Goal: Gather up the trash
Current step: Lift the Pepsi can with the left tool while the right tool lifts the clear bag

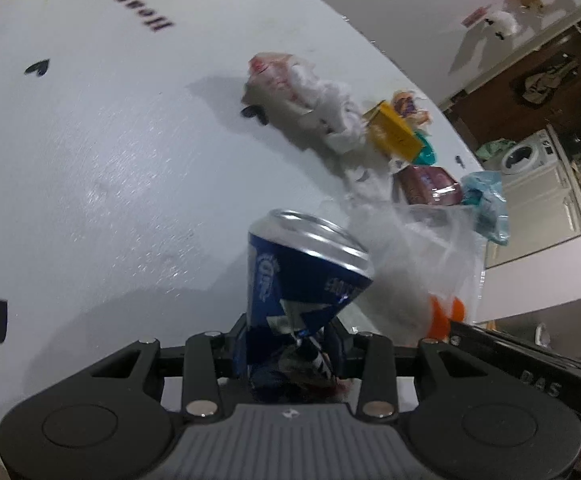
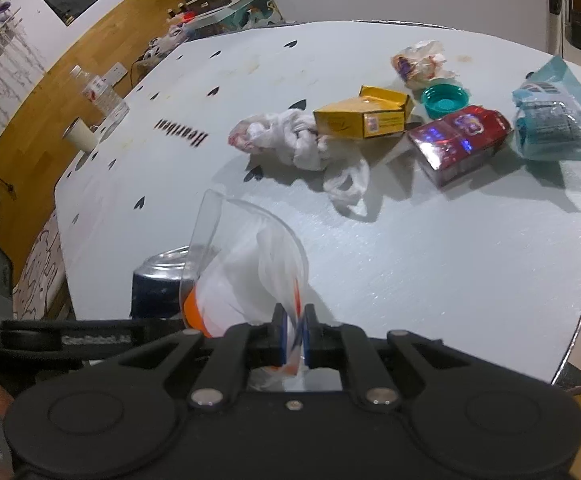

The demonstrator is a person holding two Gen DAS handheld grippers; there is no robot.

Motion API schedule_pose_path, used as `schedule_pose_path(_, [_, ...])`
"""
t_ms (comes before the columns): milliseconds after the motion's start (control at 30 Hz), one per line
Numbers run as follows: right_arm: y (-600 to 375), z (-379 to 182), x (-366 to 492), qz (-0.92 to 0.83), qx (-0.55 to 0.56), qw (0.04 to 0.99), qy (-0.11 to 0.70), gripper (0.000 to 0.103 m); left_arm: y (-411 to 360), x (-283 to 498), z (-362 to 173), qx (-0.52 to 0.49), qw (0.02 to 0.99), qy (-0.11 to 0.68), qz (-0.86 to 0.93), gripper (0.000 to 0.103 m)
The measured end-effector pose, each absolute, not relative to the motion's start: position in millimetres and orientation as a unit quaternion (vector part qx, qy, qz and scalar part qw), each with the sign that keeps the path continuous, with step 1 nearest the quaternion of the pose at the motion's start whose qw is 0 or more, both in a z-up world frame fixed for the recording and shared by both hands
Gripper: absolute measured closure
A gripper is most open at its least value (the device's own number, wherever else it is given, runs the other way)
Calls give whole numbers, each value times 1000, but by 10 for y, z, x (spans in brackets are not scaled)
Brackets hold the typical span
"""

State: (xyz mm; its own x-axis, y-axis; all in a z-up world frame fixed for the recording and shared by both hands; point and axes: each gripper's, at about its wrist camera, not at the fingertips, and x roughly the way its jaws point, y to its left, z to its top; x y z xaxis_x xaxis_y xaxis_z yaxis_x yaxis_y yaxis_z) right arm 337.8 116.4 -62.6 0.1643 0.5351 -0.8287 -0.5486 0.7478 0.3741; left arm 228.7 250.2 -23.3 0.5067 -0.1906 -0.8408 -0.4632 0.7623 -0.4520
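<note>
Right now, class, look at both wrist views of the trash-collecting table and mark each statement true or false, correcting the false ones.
1. The left gripper is clamped on a crushed blue drink can. True.
2. The right gripper is open and holds nothing. False: it is shut on a clear plastic bag.
3. The yellow carton lies on the table next to a crumpled white plastic bag. True.
4. The teal lid sits inside the clear plastic bag. False: it lies on the table beyond the red box.
5. The drink can stands upright on the table. False: it is held in the left gripper.
</note>
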Motion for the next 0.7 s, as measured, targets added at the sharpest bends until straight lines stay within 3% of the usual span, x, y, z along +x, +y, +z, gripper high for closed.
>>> schedule_pose_path(300, [1104, -648, 3312, 355, -9, 761, 543, 96, 2461, 2236, -218, -316, 815, 472, 114, 69])
schedule_pose_path(700, [1091, -454, 3230, 356, -34, 782, 509, 97, 2391, 2208, 197, -222, 851, 449, 157, 69])
